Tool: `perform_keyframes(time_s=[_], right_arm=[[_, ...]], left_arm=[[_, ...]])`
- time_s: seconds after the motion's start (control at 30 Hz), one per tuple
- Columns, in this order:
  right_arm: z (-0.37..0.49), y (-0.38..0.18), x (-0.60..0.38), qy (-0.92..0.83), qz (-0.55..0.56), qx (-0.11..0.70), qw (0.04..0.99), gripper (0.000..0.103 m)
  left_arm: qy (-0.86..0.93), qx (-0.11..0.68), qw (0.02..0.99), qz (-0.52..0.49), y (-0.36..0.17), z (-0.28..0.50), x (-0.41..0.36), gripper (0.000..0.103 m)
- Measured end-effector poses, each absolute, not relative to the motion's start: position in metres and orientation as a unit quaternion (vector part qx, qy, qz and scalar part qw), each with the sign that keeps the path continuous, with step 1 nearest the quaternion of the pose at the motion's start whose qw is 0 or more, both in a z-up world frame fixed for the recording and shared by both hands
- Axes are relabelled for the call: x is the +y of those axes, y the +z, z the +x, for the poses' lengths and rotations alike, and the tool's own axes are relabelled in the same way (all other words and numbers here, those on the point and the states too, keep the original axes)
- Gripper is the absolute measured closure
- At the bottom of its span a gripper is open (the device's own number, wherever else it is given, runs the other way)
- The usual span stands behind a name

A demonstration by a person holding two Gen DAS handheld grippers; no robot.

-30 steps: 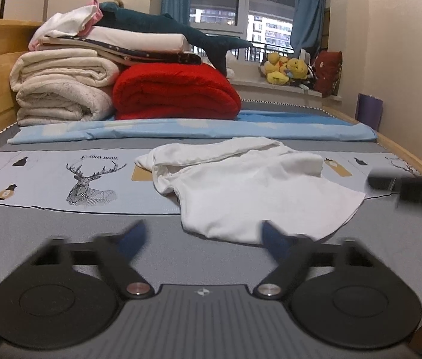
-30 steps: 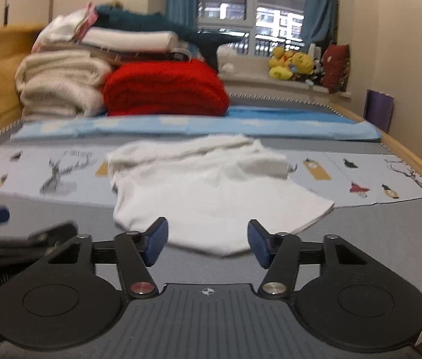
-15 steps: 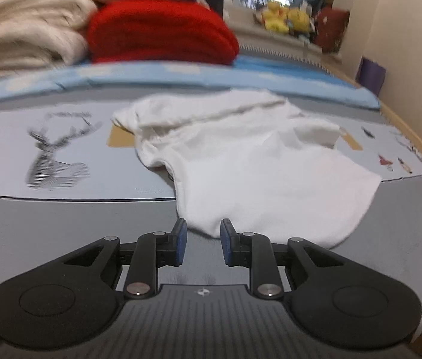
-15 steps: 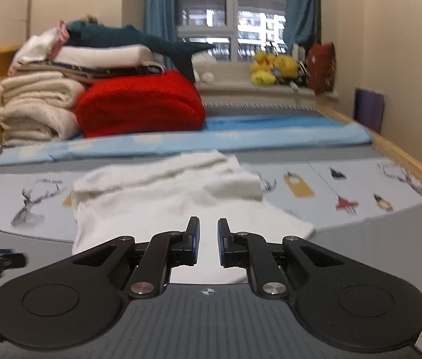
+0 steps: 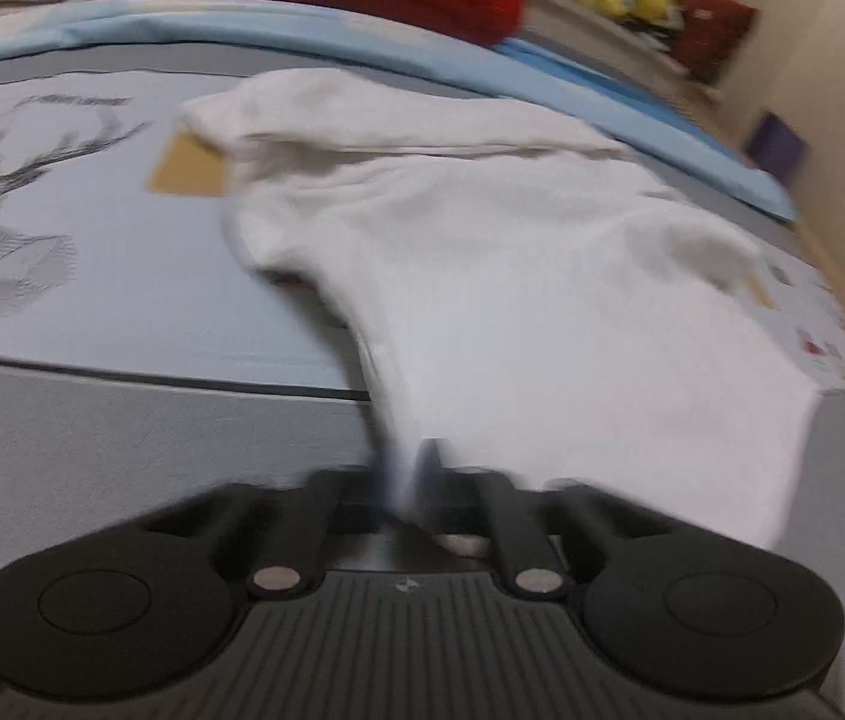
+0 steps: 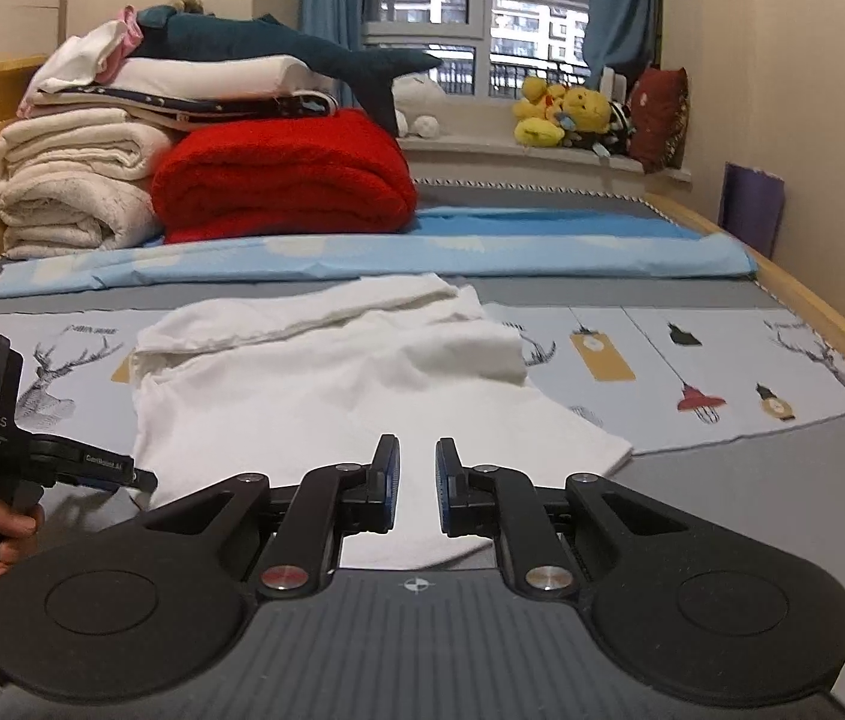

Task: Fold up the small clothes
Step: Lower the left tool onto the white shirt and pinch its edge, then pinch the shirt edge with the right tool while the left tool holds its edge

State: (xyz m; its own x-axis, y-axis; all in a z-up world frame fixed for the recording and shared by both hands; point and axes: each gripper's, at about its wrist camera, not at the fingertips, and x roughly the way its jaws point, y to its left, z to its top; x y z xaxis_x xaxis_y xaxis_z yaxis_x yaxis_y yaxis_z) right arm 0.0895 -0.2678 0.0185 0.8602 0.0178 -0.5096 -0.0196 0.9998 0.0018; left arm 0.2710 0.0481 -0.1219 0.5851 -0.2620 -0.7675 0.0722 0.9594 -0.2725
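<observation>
A small white garment lies crumpled on the bed; it also shows in the right wrist view. My left gripper is at the garment's near left hem, its fingers nearly closed with the white cloth between them; the view is blurred. In the right wrist view the left gripper reaches the hem's left corner. My right gripper hovers over the near hem, its jaws a narrow gap apart with nothing between them.
A printed grey-blue sheet covers the bed. Folded cream blankets, a red blanket and a plush shark are stacked at the back left. A wooden bed rail runs along the right. Plush toys sit on the windowsill.
My left gripper moved forward and down to the garment's hem and closed on the cloth. My right gripper narrowed from wide open a second ago and has held over the hem since.
</observation>
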Motion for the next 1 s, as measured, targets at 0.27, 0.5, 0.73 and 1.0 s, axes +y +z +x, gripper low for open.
perform_keyframes(time_s=[0.27, 0.5, 0.73, 1.0], right_arm=[[0.107, 0.008, -0.269, -0.018, 0.002, 0.288, 0.957, 0.09], [0.141, -0.013, -0.271, -0.027, 0.058, 0.353, 0.934, 0.088], [0.193, -0.059, -0.235, 0.014, 0.03, 0.455, 0.89, 0.064], [0.218, -0.106, -0.219, -0.009, -0.038, 0.521, 0.853, 0.064]], left_arm=[[-0.054, 0.371, 0.921, -0.106, -0.036, 0.235, 0.147, 0.1], [-0.009, 0.403, 0.913, -0.065, -0.017, 0.197, 0.224, 0.077], [-0.005, 0.475, 0.867, -0.152, -0.056, 0.196, 0.28, 0.057], [-0.097, 0.516, 0.833, -0.178, -0.073, 0.193, 0.298, 0.055]])
